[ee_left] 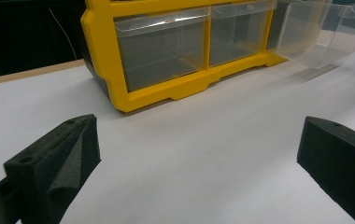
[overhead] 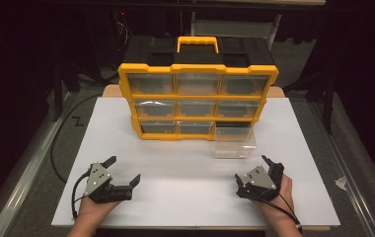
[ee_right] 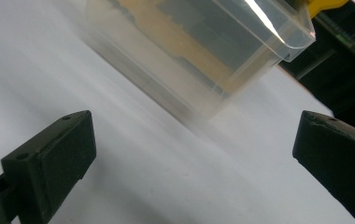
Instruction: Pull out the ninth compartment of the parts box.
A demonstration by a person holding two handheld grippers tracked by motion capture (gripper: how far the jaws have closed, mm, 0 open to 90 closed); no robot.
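A yellow and black drawer cabinet with clear drawers stands at the back middle of the white table. One clear drawer is out of its bottom right slot and sits on the table in front of it. My left gripper rests open near the front left, with nothing between its jaws. My right gripper rests open near the front right, a little short of the clear drawer. The left gripper view looks at the cabinet's bottom row, with the pulled-out drawer at the upper right.
A black cable runs along the floor at the left of the table. The table's front edge lies just behind both hands. Dark floor and stand legs surround the table.
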